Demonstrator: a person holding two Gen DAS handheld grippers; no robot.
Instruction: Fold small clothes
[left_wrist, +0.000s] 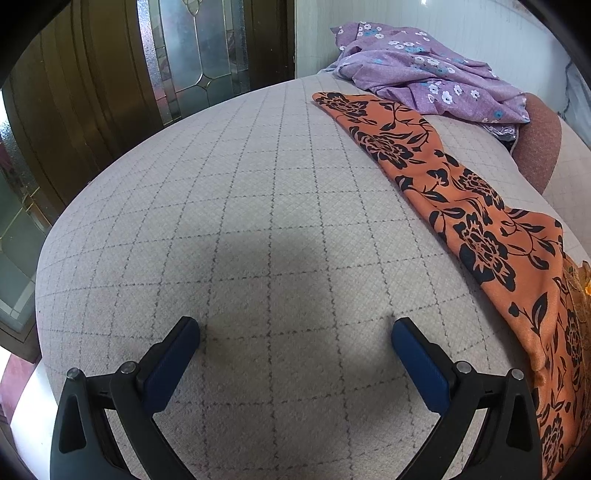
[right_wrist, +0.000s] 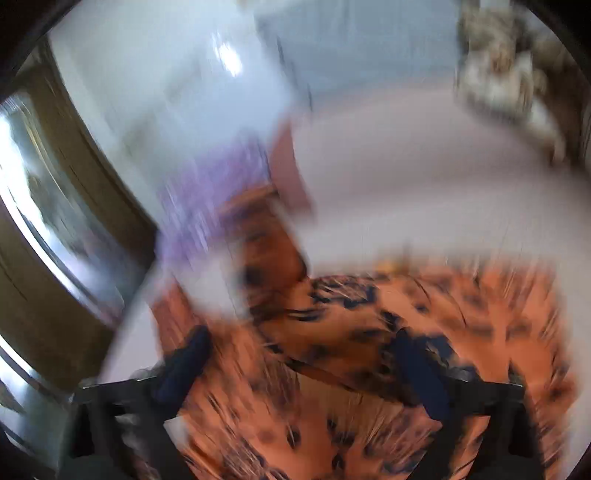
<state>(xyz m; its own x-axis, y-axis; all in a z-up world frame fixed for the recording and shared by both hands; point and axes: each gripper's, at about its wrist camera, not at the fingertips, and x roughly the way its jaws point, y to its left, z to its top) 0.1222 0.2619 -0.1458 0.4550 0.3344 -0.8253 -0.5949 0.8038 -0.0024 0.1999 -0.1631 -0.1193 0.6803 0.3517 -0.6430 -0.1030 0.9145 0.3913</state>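
The orange garment (left_wrist: 476, 221) with black flowers lies stretched in a long strip along the right side of the checked grey bed (left_wrist: 240, 206); its far end reaches toward a crumpled purple floral garment (left_wrist: 424, 77) heaped near the wall, and its near end runs out of the left wrist view at lower right. As far as the pictures show, folding is at an early or middle stage; the orange piece looks narrowed lengthwise, perhaps doubled once, yet it is not a compact bundle, and the purple one looks untouched; no finished stack is visible anywhere.

The left gripper (left_wrist: 295, 332) hovers over bare bedding just beside the orange cloth, its blue fingers (left_wrist: 173, 365) wide apart and holding nothing. The right wrist view is badly smeared; the right gripper (right_wrist: 299, 350) sits over the orange garment (right_wrist: 369, 332), and its fingers (right_wrist: 184, 365) stand apart with fabric lying beneath and between them, not pinched as far as the blur allows.

No basket, box or drawer appears in either view; so there are no contents to report.
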